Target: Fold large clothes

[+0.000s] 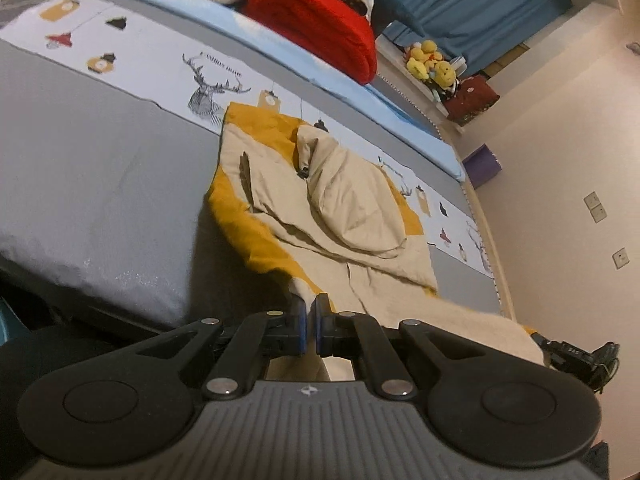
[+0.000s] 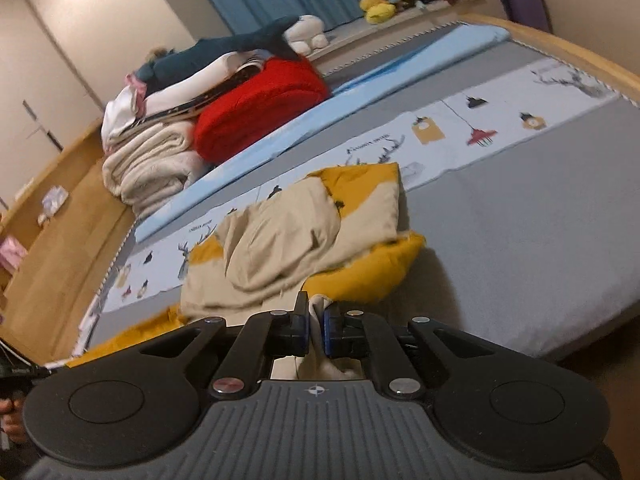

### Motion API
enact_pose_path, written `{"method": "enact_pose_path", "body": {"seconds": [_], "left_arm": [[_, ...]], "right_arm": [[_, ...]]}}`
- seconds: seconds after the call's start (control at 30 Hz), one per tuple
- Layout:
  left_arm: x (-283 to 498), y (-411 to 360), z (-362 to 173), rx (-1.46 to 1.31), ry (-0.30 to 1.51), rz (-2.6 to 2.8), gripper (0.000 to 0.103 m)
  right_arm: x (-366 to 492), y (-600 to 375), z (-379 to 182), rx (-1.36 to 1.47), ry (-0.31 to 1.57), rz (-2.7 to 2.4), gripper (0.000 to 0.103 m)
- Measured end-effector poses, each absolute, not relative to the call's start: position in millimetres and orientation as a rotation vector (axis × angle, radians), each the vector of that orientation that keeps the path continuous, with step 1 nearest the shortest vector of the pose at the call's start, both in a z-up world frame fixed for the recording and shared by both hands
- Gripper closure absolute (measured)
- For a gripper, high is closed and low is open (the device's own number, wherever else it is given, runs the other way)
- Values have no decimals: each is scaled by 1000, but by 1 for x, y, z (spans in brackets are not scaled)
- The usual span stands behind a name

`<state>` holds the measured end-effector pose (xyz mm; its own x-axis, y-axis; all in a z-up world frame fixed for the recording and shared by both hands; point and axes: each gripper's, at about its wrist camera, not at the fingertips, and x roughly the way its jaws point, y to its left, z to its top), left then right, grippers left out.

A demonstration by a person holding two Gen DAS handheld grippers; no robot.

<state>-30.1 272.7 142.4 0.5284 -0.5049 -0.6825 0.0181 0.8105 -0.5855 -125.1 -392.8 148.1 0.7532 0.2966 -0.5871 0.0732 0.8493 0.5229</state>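
Note:
A large beige and mustard-yellow garment (image 1: 320, 200) lies crumpled on the grey bed, its near hem lifted off the mattress. My left gripper (image 1: 309, 304) is shut on a beige corner of that hem, which pokes up between the pads. In the right wrist view the same garment (image 2: 288, 236) stretches from the bed toward me, and my right gripper (image 2: 317, 312) is shut on another beige fold of its edge. Part of the left gripper (image 2: 16, 372) and a hand show at the far left of that view.
A grey mattress (image 2: 540, 248) with a printed white strip (image 1: 160, 68) and a light blue pad (image 2: 360, 92) carries the garment. A red folded blanket (image 1: 320, 20), cream towels (image 2: 152, 164) and stacked clothes sit at the far side. Yellow plush toys (image 1: 432, 64) line the sill.

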Motion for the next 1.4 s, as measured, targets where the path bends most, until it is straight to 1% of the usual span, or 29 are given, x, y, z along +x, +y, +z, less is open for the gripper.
{"method": "enact_pose_path", "body": {"seconds": [0.07, 0.17, 0.27, 0.3, 0.33, 0.37, 0.4, 0.43, 0.47, 0.5, 0.6, 0.67, 0.73, 0.77, 0.8, 0.9, 0.97, 1.1, 1.2, 1.27, 1.33, 1.4], "left_arm": [[-7, 277, 128, -599, 998, -328, 99], [49, 282, 99, -631, 1026, -295, 99], [118, 290, 59, -729, 1036, -250, 98], [139, 293, 47, -769, 1038, -224, 96], [158, 295, 36, -803, 1037, -196, 96], [176, 296, 28, -825, 1028, -173, 93], [189, 295, 24, -823, 1019, -167, 78], [198, 295, 20, -803, 1007, -163, 65], [203, 296, 17, -788, 987, -137, 41], [204, 299, 14, -790, 964, -107, 37], [198, 312, 7, -845, 950, -38, 37], [194, 314, 12, -829, 910, -40, 37], [198, 306, 13, -748, 926, -62, 37], [198, 300, 12, -701, 941, -69, 37], [199, 293, 11, -652, 958, -79, 37], [202, 266, 8, -456, 982, -102, 35], [199, 251, 2, -327, 1001, -101, 34], [201, 227, -3, -155, 1039, -103, 34], [201, 212, 9, -64, 1010, -120, 34], [201, 204, 15, -21, 951, -133, 34], [199, 200, 13, -7, 930, -132, 34], [199, 198, 5, 17, 953, -116, 34]], "right_arm": [[-117, -401, 142, 587, 740, 116, 97], [-86, -413, 126, 626, 777, 96, 97], [-28, -426, 105, 689, 829, 91, 98], [-3, -431, 98, 715, 843, 81, 97], [20, -434, 92, 745, 849, 73, 95], [47, -437, 85, 775, 846, 65, 92], [66, -439, 81, 783, 841, 48, 85], [87, -442, 74, 798, 842, 10, 74], [100, -445, 67, 827, 845, -35, 69], [110, -447, 60, 849, 830, -72, 62], [117, -450, 47, 788, 764, -129, 60], [112, -452, 32, 767, 733, -119, 60], [103, -450, 12, 735, 728, -100, 60], [103, -447, 5, 706, 766, -99, 59], [107, -442, 2, 663, 814, -93, 59], [109, -418, 7, 461, 784, -35, 56], [115, -406, -2, 367, 845, -37, 56], [124, -400, -15, 297, 916, -43, 55], [127, -401, -16, 307, 919, -64, 54], [131, -399, -15, 303, 921, -65, 54], [134, -396, -14, 279, 914, -58, 54], [135, -394, -11, 273, 898, -53, 54]]}}
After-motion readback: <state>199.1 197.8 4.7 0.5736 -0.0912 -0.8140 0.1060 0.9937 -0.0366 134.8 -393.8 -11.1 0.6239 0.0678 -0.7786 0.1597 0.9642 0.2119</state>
